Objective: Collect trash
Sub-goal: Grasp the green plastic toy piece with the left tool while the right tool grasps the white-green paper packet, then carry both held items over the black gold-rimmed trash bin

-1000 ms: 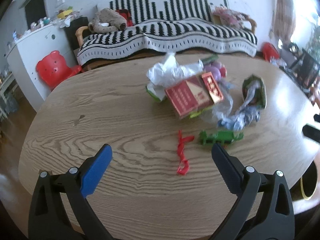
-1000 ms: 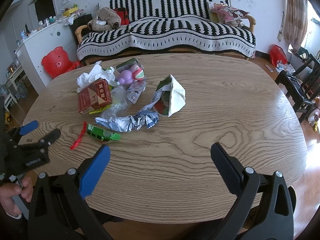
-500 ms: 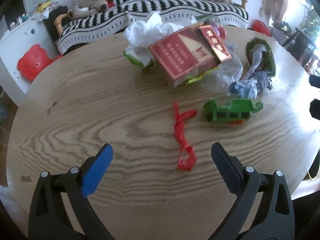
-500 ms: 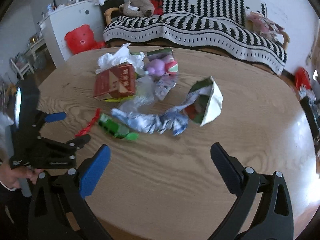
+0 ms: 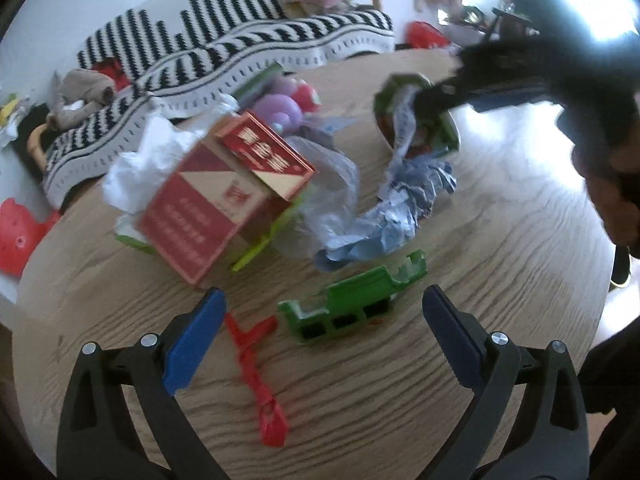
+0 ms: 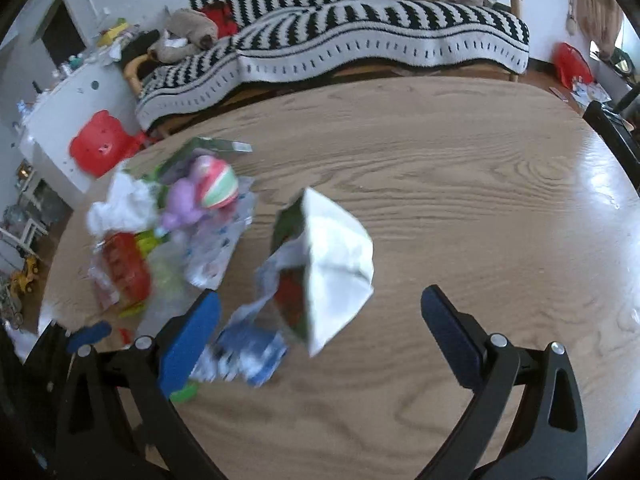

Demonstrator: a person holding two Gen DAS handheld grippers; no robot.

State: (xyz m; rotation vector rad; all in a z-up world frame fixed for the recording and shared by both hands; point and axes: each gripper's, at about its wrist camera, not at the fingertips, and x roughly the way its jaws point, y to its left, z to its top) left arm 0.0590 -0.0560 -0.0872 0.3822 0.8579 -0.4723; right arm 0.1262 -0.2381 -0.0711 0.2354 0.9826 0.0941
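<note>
Trash heaped on wooden table [image 5: 500, 240]: red carton [image 5: 224, 200], crumpled blue wrapper [image 5: 396, 208], green plastic piece [image 5: 356, 300], red strip [image 5: 256, 364]. Left claw [image 5: 324, 336] spread wide, empty, flanking green piece. Right claw [image 6: 320, 332] likewise spread, empty, near white-green bag [image 6: 332, 252].

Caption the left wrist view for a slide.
Open left tool over green plastic toy piece and red plastic strip on wooden table.

A sofa [image 6: 360, 36] draped in a black-and-white striped blanket is seen behind the wooden table [image 6: 460, 184]. A brown stuffed toy [image 6: 186, 36] is laid at one end, and a red bear-faced stool [image 6: 102, 146] is placed beside a white cabinet [image 6: 68, 108].
</note>
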